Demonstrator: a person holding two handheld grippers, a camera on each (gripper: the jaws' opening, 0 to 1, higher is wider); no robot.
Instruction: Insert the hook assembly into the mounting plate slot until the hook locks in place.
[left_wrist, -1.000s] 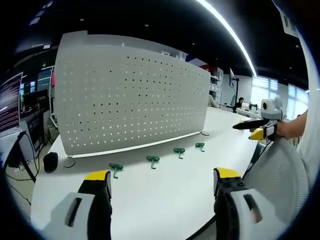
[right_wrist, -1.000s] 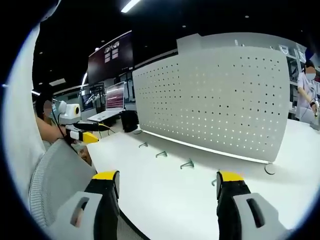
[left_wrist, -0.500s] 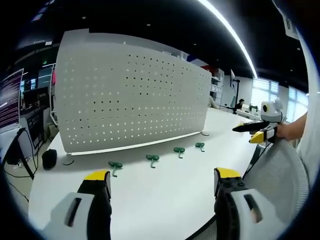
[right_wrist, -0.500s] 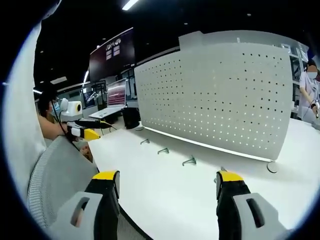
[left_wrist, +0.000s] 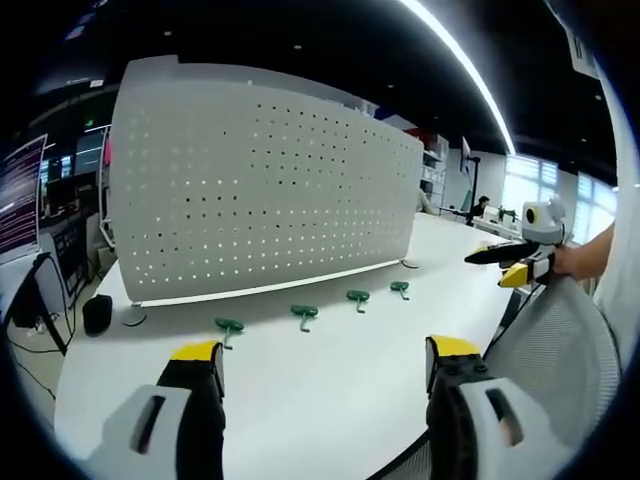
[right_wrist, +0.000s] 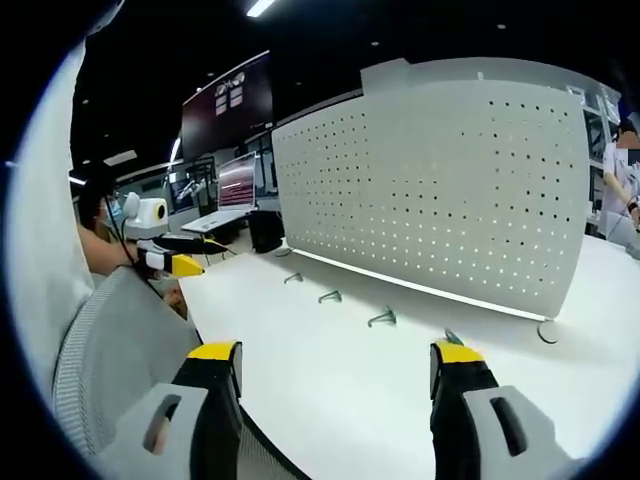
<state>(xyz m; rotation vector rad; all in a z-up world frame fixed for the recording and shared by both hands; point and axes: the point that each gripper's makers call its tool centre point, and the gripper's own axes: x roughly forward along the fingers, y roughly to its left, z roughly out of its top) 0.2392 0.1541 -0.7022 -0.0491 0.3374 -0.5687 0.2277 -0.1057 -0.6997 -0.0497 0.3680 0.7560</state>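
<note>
In the left gripper view, the left tongs (left_wrist: 315, 385) gape wide and empty above the table (left_wrist: 330, 380); four green hooks (left_wrist: 304, 314) lie in a row before the upright pegboard (left_wrist: 250, 190). In the right gripper view, the right tongs (right_wrist: 325, 395) are equally wide and empty. A hook pinched off-centre could twist and miss its hole.

The left gripper view looks from the near edge of the white desk (left_wrist: 330, 380) toward the upright perforated panel (left_wrist: 260, 190), facing it from its left end at some distance. The right gripper view faces the same panel (right_wrist: 440, 190) from its right end. Both views share the panel, desk and 4 green hooks (left_wrist: 304, 314).
</note>
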